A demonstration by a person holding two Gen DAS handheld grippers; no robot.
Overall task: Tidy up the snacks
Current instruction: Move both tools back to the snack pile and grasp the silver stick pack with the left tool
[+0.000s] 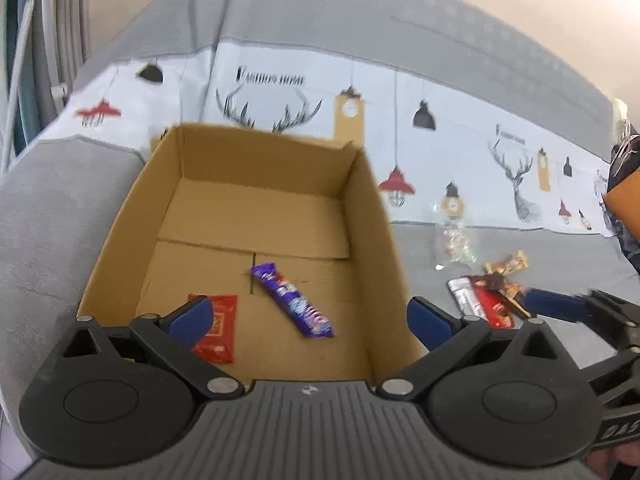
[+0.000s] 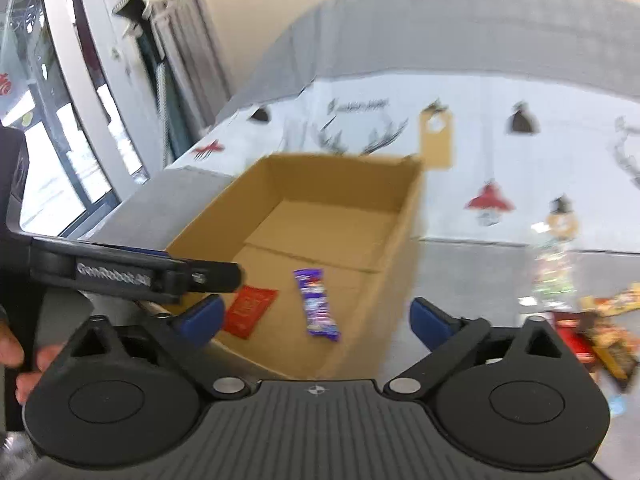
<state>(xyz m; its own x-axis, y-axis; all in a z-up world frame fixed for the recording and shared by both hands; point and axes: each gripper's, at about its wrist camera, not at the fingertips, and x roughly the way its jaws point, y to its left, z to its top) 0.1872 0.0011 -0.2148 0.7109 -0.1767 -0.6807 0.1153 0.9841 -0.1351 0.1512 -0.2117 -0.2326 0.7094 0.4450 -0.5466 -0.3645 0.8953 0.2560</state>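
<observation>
Both grippers, left gripper (image 1: 308, 316) and right gripper (image 2: 316, 316), stand released and empty; the remaining red foil snack packets (image 1: 486, 300) lie on the grey sofa right of the brown cardboard box (image 1: 384, 216), nearer the right.

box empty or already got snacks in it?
Not empty. The cardboard box holds two snacks flat on its floor: a purple bar and a red packet. Most of the floor is bare.

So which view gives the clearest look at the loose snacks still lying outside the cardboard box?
The left wrist view: the pile of loose snack packets lies fairly sharp on the grey sofa seat, right of the brown cardboard box. The right wrist view shows them smeared by blur at its right edge.
</observation>
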